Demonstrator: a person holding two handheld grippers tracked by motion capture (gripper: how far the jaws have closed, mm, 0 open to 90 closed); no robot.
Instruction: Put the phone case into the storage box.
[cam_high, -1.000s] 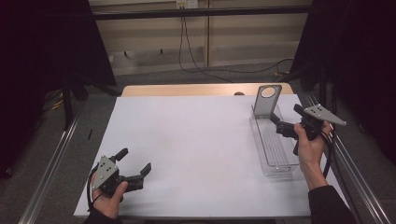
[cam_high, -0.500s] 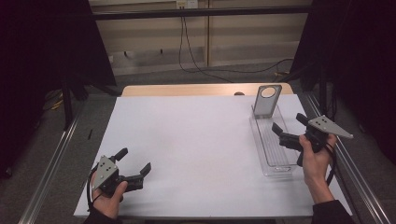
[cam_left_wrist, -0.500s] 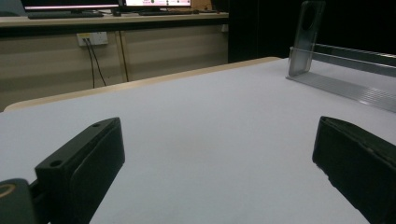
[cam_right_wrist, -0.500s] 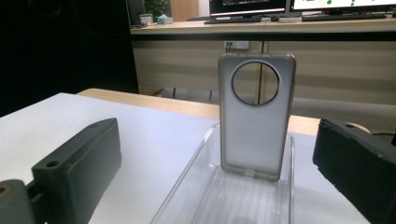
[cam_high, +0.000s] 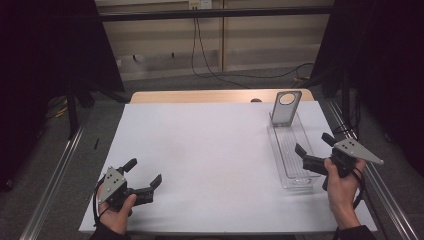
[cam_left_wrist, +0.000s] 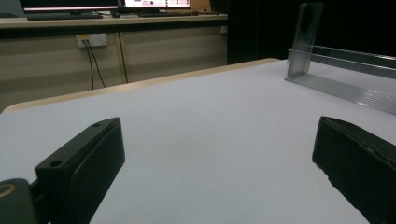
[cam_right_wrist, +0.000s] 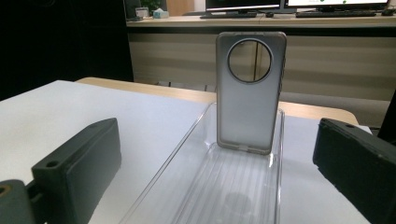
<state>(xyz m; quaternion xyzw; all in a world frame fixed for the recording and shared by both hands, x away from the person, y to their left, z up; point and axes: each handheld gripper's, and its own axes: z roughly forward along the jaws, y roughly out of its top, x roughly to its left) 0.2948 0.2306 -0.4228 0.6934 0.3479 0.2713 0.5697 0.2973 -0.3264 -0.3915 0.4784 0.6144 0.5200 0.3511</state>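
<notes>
1. A white surface (cam_high: 210, 165) carries a clear tray (cam_high: 292, 150) at its right edge.
2. A phone case (cam_right_wrist: 251, 91) stands upright at the tray's far end.
3. The right gripper (cam_high: 314, 152), fingers spread, should approach level and centred.
4. The left gripper (cam_high: 145, 177) rests apart, fingers spread.

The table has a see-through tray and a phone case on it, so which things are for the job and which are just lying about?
For the job:
- right gripper, open, at the near end of the clear tray
- phone case, standing upright at the tray's far end

Just lying about:
- left gripper, open, resting on the white table
- cables on the floor behind
- monitors on the far desk
</notes>
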